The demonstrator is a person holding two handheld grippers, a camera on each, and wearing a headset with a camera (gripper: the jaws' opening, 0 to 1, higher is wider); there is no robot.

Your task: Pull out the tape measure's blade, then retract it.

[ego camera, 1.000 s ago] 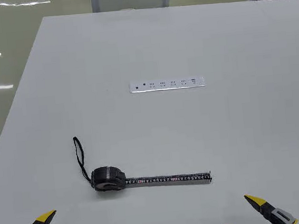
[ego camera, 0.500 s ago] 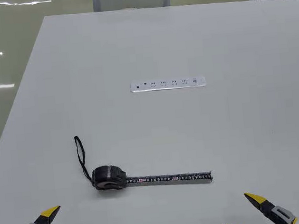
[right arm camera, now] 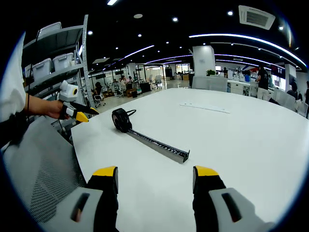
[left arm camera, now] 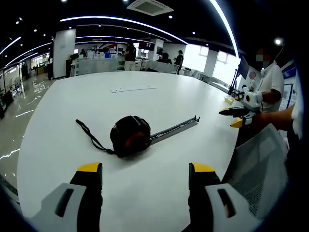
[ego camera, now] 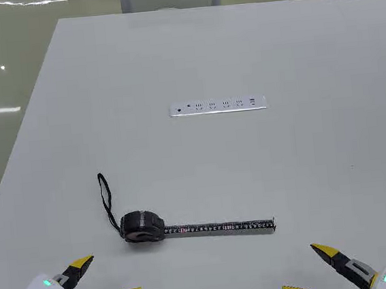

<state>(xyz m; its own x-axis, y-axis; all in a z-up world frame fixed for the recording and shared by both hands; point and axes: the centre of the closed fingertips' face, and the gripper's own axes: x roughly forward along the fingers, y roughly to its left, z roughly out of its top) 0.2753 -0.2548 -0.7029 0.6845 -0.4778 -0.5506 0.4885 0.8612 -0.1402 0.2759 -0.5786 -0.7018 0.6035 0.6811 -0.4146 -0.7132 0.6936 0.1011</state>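
- We look from the headset forward and down over the near edge of the white table (ego camera: 303, 147); the tape measure (ego camera: 142, 226) lies close below us, the power strip (ego camera: 217, 106) farther off; the left gripper (ego camera: 108, 280) and right gripper (ego camera: 308, 270) enter at the bottom corners.
- In the left gripper view we sit low over the tabletop, facing along its parted jaws; the tape measure's case is near.
- In the right gripper view we sit equally low, facing the hook end of the blade (right arm camera: 157, 143); the case lies farther off.
- All three views share the tape measure and power strip; each gripper view catches the other gripper at its edge.
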